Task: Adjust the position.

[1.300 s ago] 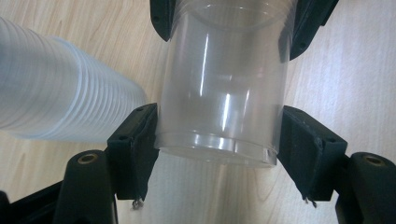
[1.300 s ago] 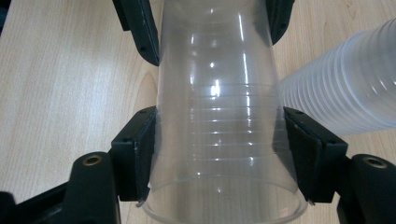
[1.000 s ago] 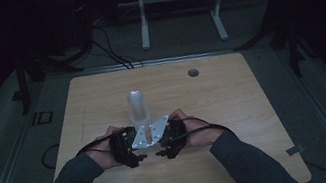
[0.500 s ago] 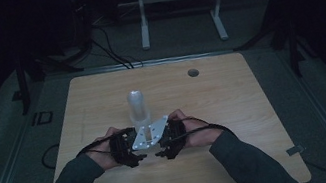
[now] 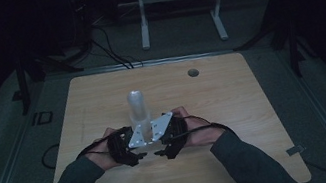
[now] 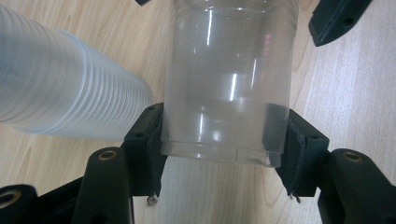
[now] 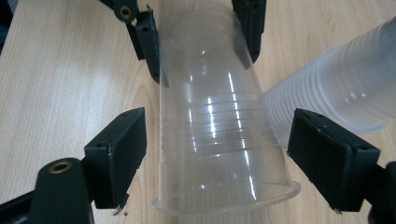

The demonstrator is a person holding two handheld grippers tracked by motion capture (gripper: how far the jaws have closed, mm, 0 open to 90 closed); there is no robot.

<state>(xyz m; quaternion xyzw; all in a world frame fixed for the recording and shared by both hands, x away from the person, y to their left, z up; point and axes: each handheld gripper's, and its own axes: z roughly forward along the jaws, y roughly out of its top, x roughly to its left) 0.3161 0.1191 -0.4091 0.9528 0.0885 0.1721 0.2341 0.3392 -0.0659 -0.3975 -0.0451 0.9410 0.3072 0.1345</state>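
High view: the wooden table (image 5: 235, 109) sits under dim light, and the person's two forearms come in from the bottom edge and meet near its middle. Just beyond the hands a stack of clear cups (image 5: 137, 107) stands upright on the tabletop. The left gripper (image 5: 133, 152) and the right gripper (image 5: 166, 148) face each other close together, their grey plates nearly touching.

The left gripper view shows the same stack of cups (image 6: 70, 102) at the left, slanting across the picture. A single clear cup (image 6: 231, 79) runs up the middle of that view, its closed base toward the camera. The left gripper (image 6: 224, 144) is clenched on this cup: both black pads press against the wall just above the base, one on each side. The cup's open end reaches toward the right gripper's pads, which show at the top corners, clear of it.

The right gripper view looks at the cup (image 7: 219, 126) from the other end, with its wide rolled rim lowest in the picture. The right gripper (image 7: 219, 154) is released: its jaws have just been opening, and the pads stand apart from the cup's wall with bare table visible in the gap on the left side. The cup lies between those pads without being pressed. At the top of that view the left gripper's jaws grip the cup's narrow end.
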